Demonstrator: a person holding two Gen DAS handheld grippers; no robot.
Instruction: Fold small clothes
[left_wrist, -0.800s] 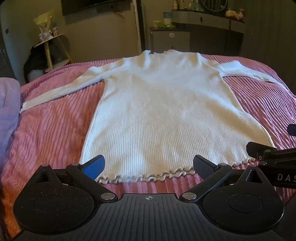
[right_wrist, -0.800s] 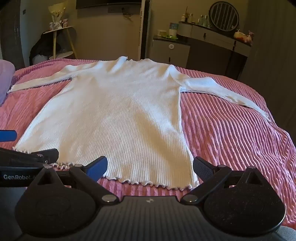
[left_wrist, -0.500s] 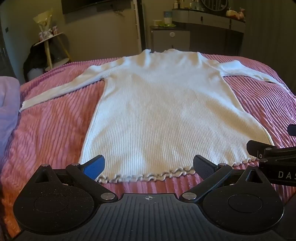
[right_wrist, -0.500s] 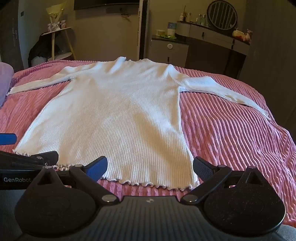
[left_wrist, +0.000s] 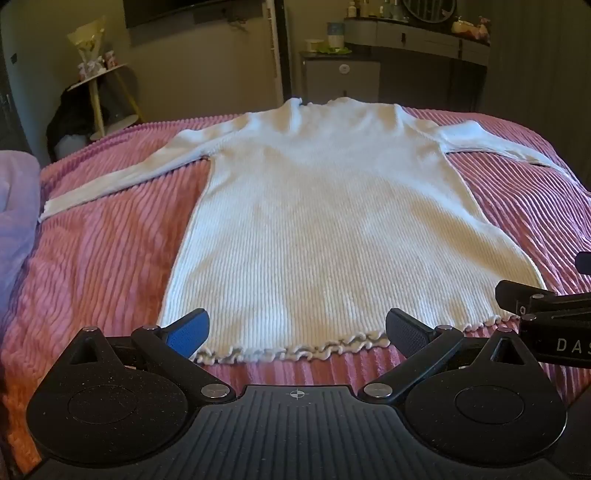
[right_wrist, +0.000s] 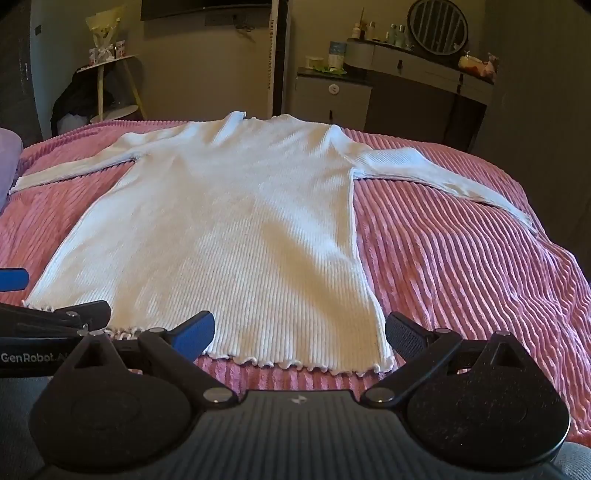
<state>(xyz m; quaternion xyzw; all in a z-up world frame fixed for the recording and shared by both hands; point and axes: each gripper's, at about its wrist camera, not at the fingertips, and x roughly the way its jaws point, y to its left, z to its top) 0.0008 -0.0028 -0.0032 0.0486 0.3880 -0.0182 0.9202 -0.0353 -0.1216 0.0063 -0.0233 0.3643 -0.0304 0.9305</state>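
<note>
A white ribbed long-sleeved knit top (left_wrist: 325, 221) lies flat on a pink corduroy bedspread (left_wrist: 96, 258), collar far, frilled hem near, both sleeves spread out; it also shows in the right wrist view (right_wrist: 236, 229). My left gripper (left_wrist: 295, 328) is open and empty, hovering just before the hem's left half. My right gripper (right_wrist: 299, 332) is open and empty before the hem's right corner. The right gripper shows at the right edge of the left wrist view (left_wrist: 546, 314); the left gripper shows at the left edge of the right wrist view (right_wrist: 55, 317).
A lilac pillow (left_wrist: 14, 214) lies at the bed's left edge. Beyond the bed stand a small round side table (left_wrist: 99, 99) with dark clothes under it, a grey cabinet (left_wrist: 343, 81) and a dresser with a round mirror (right_wrist: 436, 33).
Both grippers have stayed almost still, open, near the hem. The view has shifted only slightly. The top has not moved.
</note>
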